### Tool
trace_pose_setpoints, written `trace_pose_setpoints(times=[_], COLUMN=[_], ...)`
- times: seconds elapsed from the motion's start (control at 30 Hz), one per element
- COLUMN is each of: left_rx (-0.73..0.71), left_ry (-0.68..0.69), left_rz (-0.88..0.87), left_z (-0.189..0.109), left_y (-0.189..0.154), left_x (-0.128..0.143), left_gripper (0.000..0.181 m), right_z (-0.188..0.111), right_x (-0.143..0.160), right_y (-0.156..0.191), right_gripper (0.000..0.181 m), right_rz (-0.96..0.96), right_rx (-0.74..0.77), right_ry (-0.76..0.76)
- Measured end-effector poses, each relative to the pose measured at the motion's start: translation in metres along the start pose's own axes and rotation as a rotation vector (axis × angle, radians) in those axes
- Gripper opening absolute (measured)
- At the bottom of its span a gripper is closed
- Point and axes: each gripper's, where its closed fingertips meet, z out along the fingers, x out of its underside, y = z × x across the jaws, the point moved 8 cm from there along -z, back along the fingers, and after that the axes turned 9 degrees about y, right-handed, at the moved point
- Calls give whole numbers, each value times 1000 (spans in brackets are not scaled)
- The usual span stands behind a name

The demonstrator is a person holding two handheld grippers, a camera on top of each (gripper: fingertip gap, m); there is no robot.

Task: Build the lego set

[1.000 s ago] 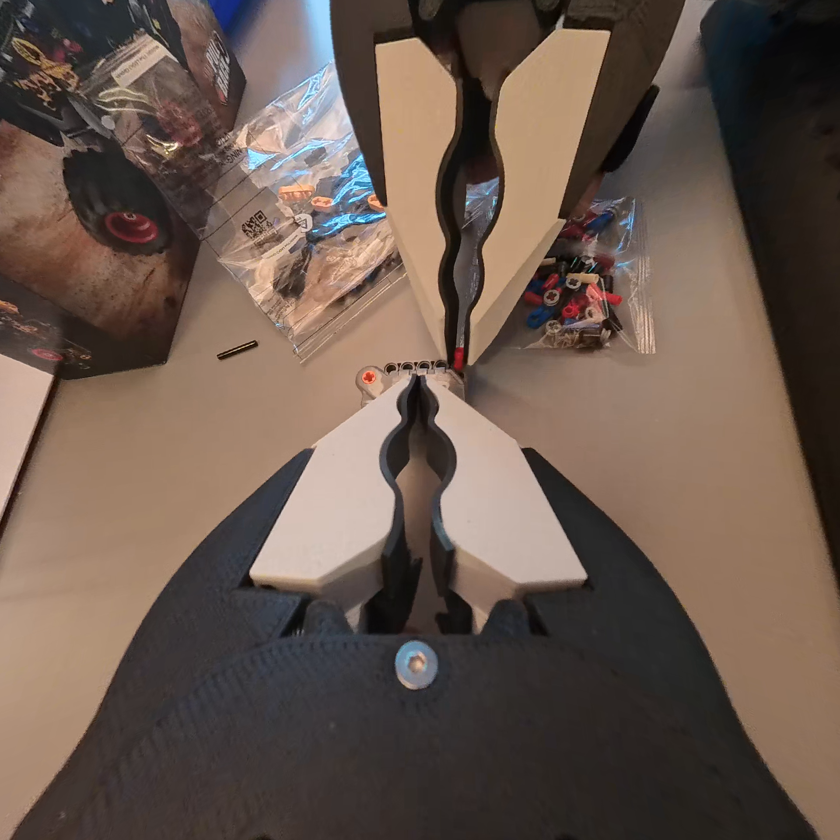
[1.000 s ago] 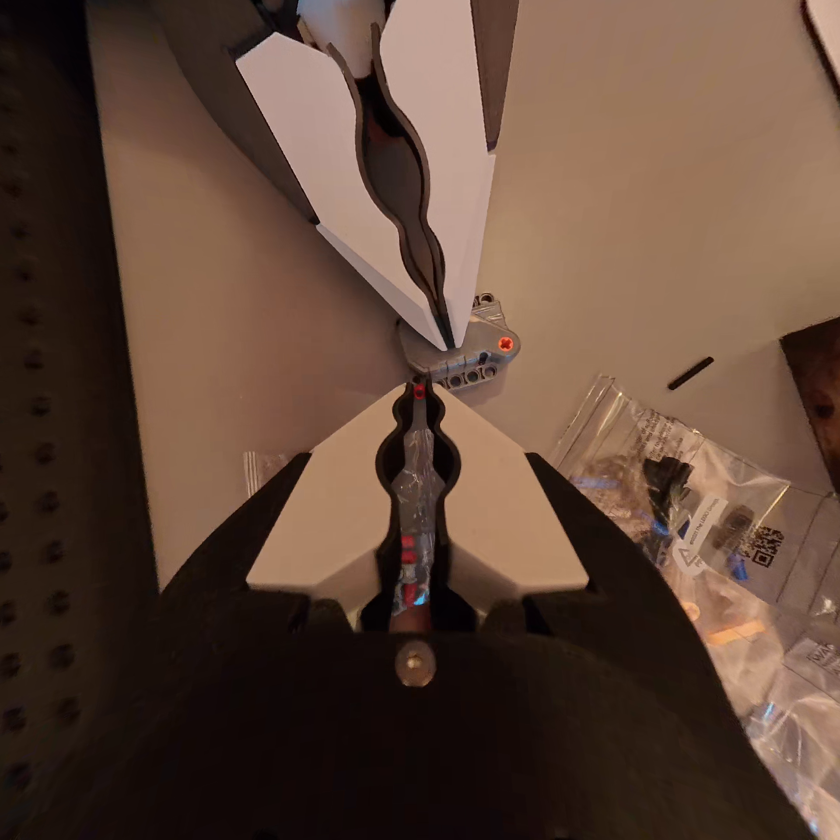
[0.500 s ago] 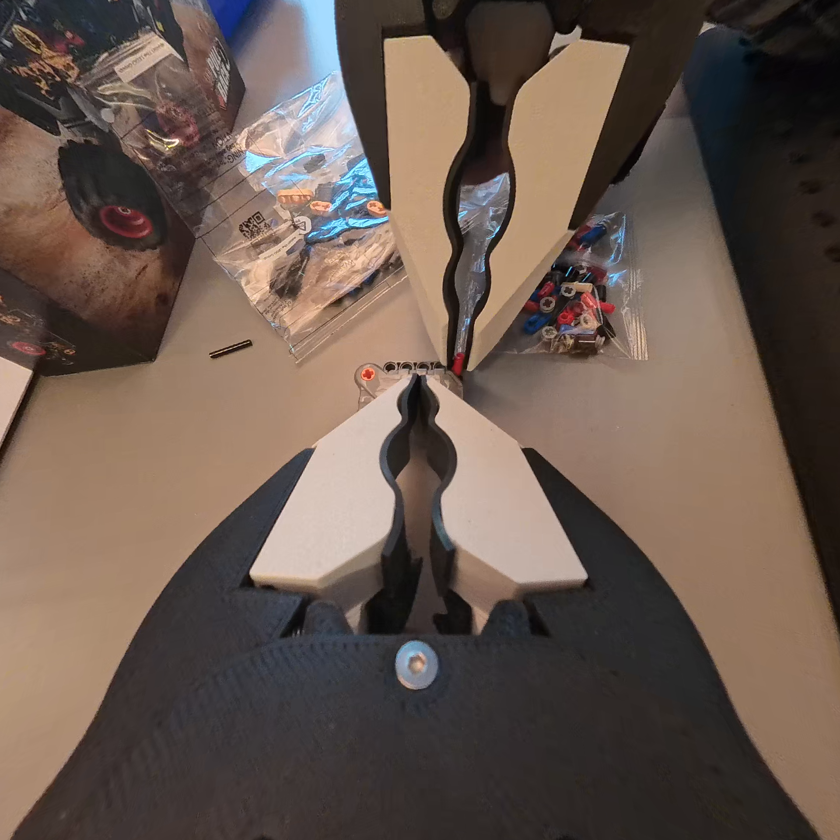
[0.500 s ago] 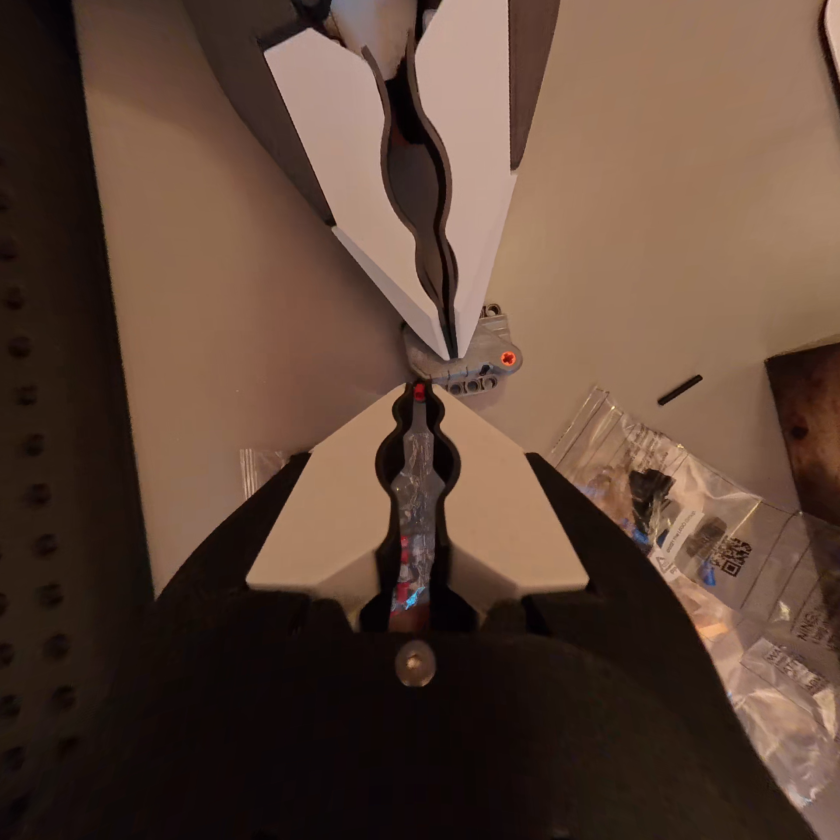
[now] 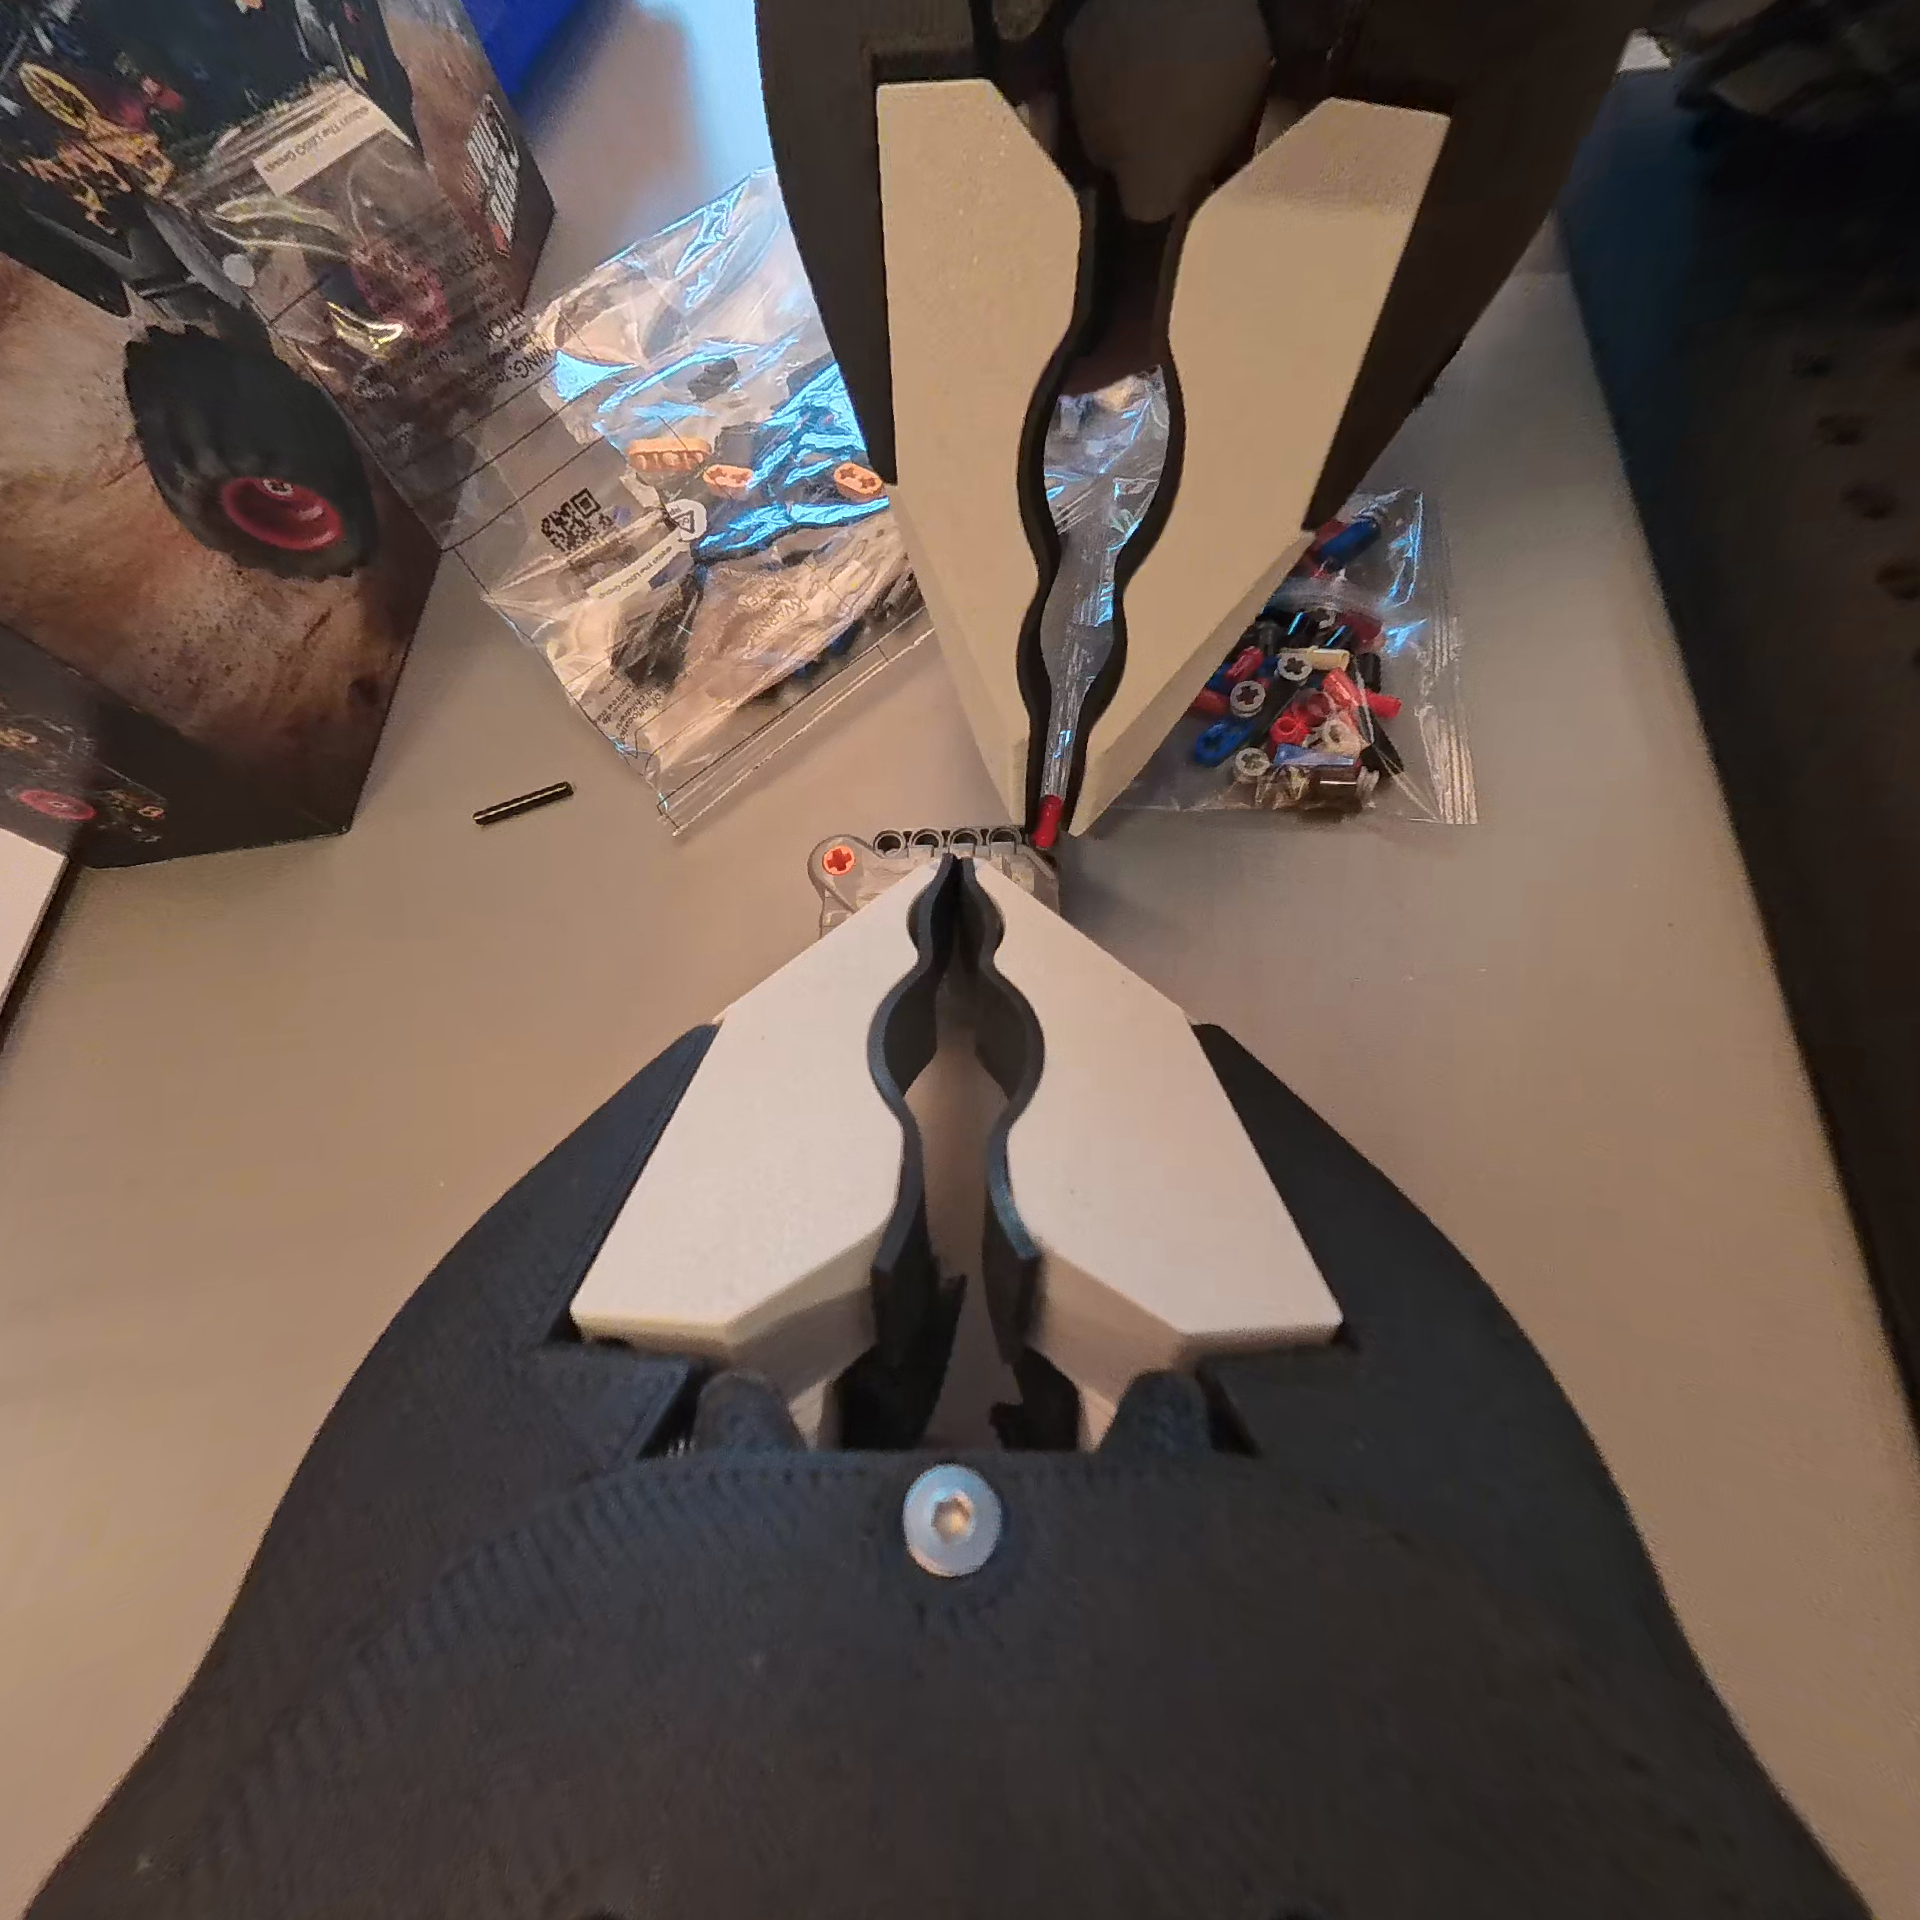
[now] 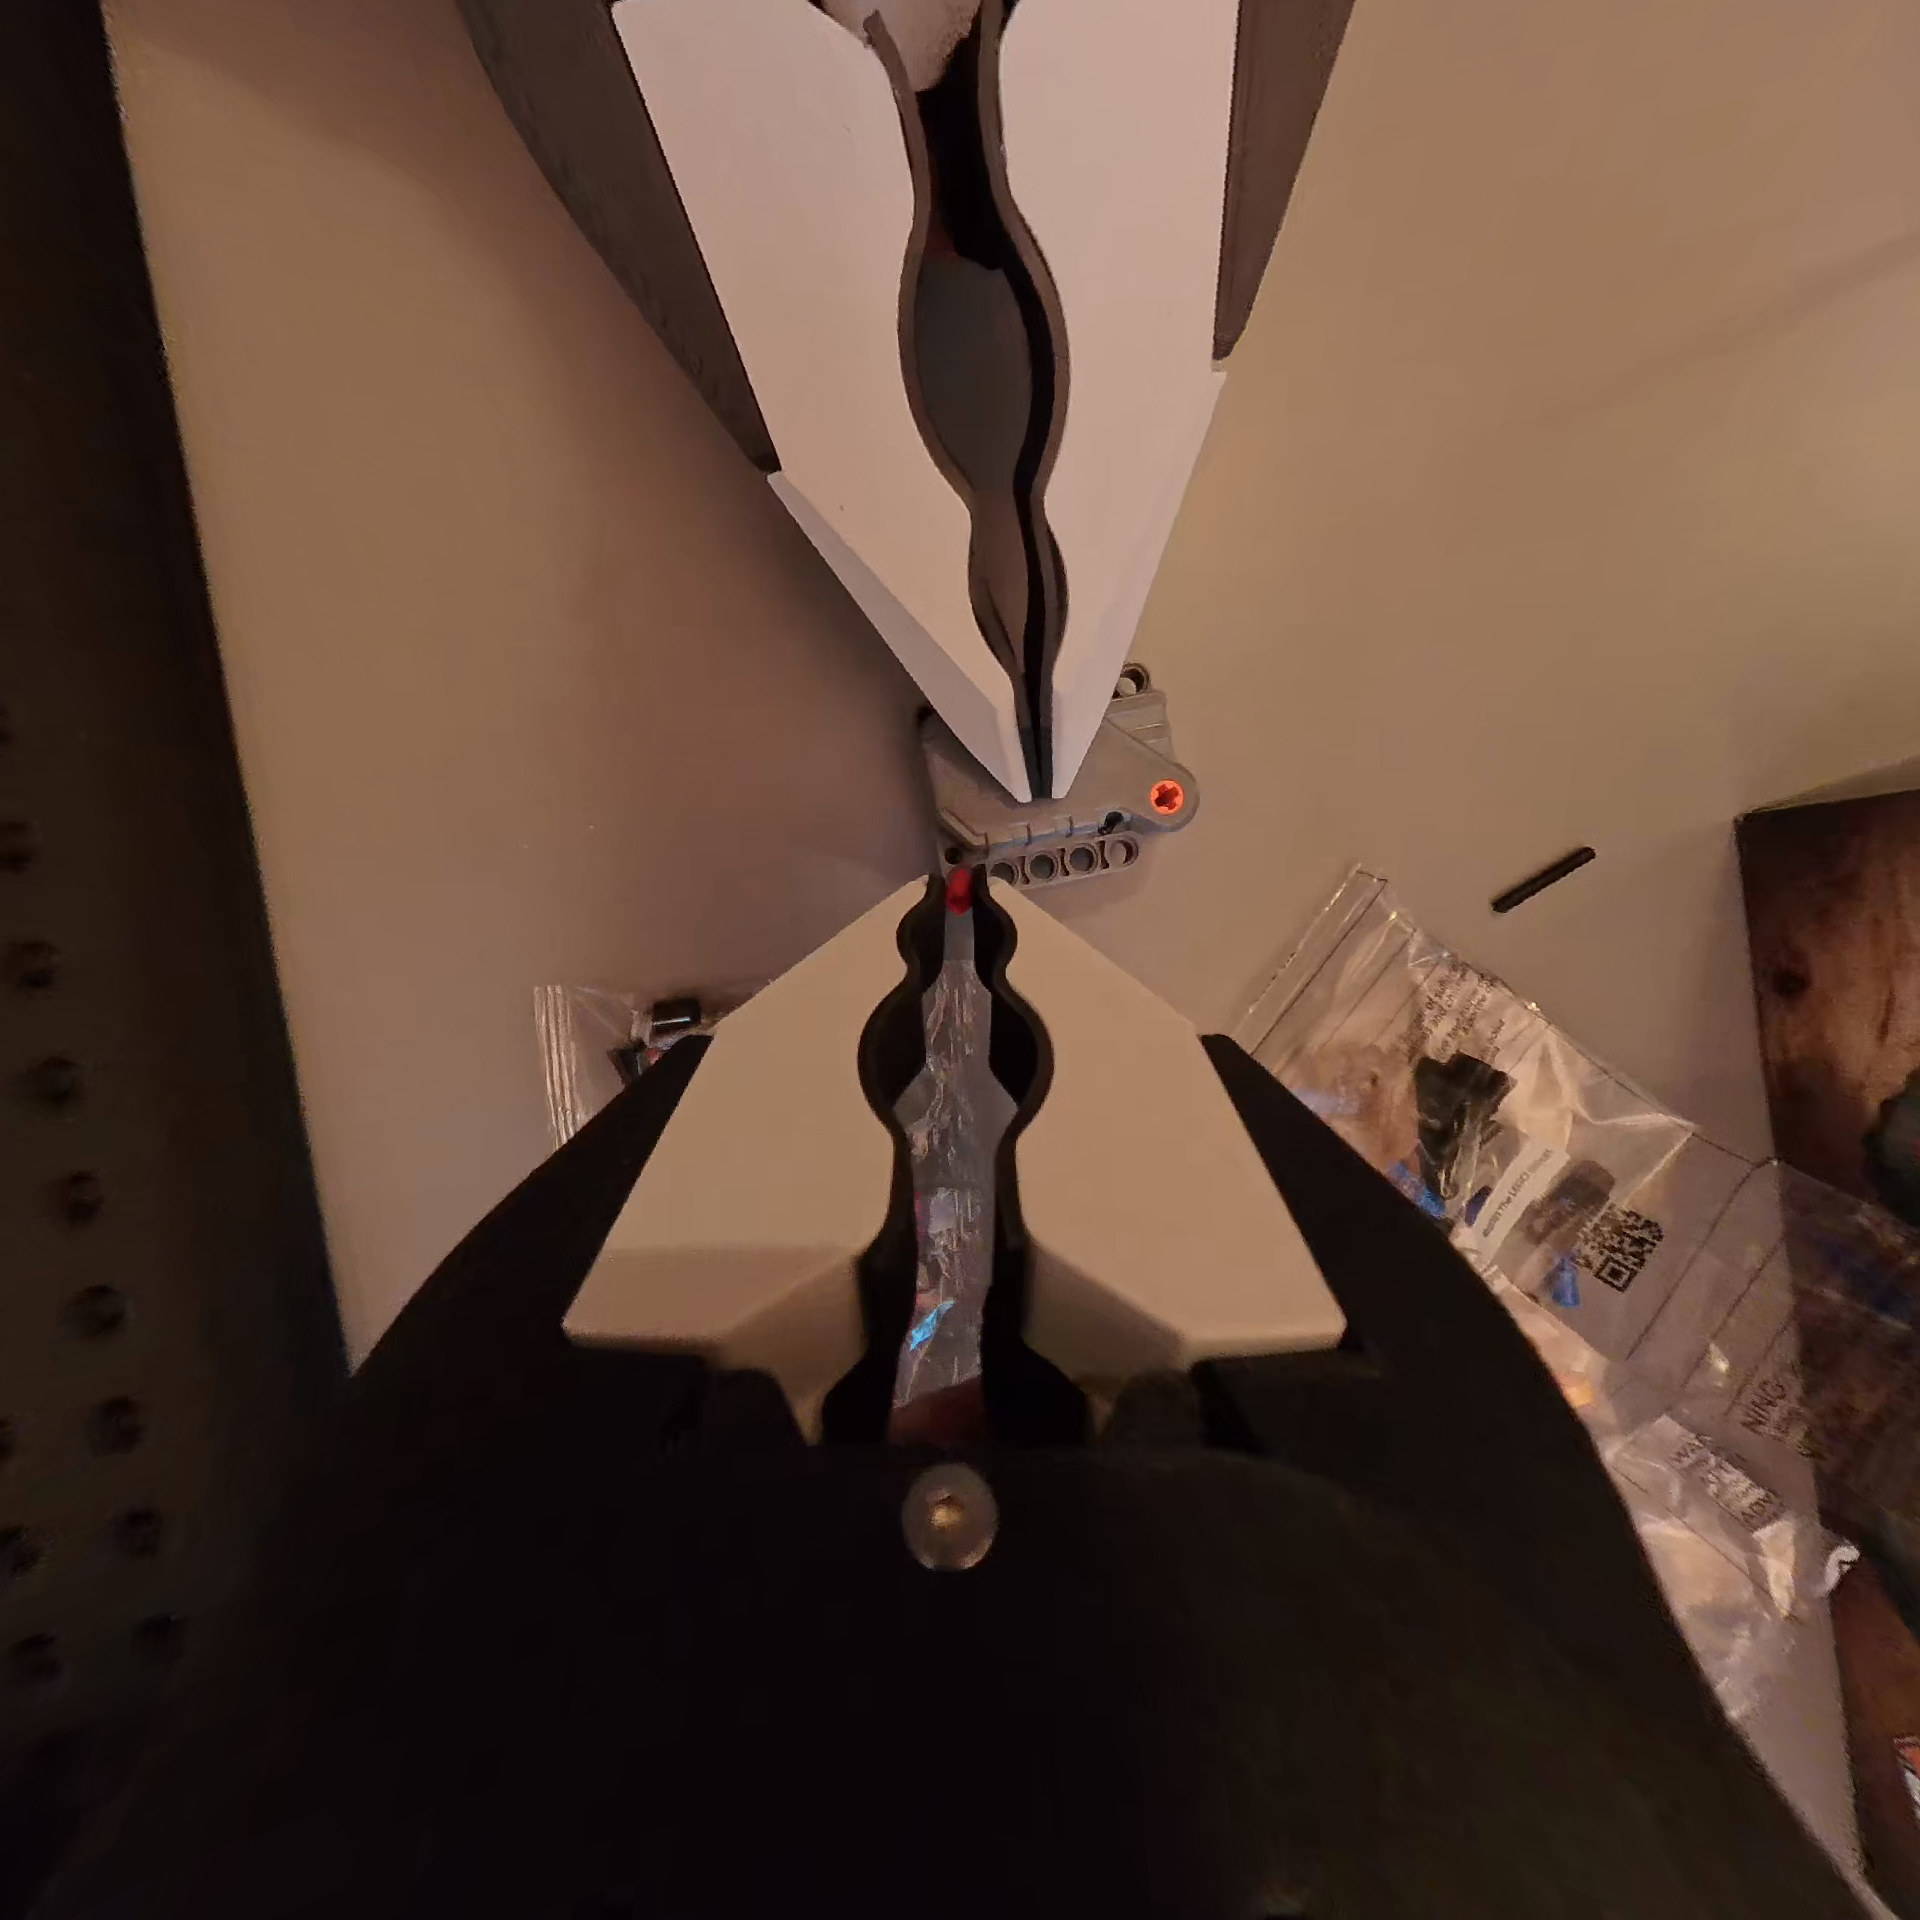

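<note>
A grey Technic piece [image 5: 883, 860] with a row of holes and a red axle end lies on the table. My left gripper [image 5: 958, 871] is shut on its top edge; it also shows in the right wrist view [image 6: 1037, 792] pinching the grey piece [image 6: 1101, 805]. My right gripper [image 6: 961, 896] is shut on a small red pin [image 6: 957, 890], held at the end of the piece's hole row. In the left wrist view the right gripper [image 5: 1049, 826] comes down from above with the red pin [image 5: 1044, 819] at its tips.
A clear bag of small red, blue and black parts [image 5: 1309, 696] lies behind right. A larger clear bag [image 5: 717, 561] and the set's box [image 5: 208, 416] stand at the left. A loose black axle [image 5: 523, 803] lies on the table. A dark surface [image 5: 1766, 623] borders the right. The tips of both grippers are at nearly the same place.
The right gripper with the red pin has shifted slightly and stays at the end of the grey piece. The left gripper keeps its hold; the view has drifted a little.
</note>
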Motion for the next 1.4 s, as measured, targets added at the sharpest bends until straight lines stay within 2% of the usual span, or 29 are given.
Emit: trace_pose_setpoints(times=[0.43, 0.77, 1.2, 1.4], left_rx=[18, 18, 22, 21], left_ry=[-12, -12, -14, -15], left_rz=[-5, -2, -2, 0], left_z=[1, 1, 1, 1], left_y=[-1, -1, -1, -1], left_x=[-1, -1, 0, 0], left_gripper=[0, 0, 0, 0], right_z=[0, -2, -1, -1], right_x=[-3, -9, -6, -8], right_y=[1, 2, 3, 4], right_gripper=[3, 3, 3, 3], right_rz=[-14, -59, -61, -91], right_rx=[-8, 34, 42, 52], right_ry=[18, 95, 69, 115])
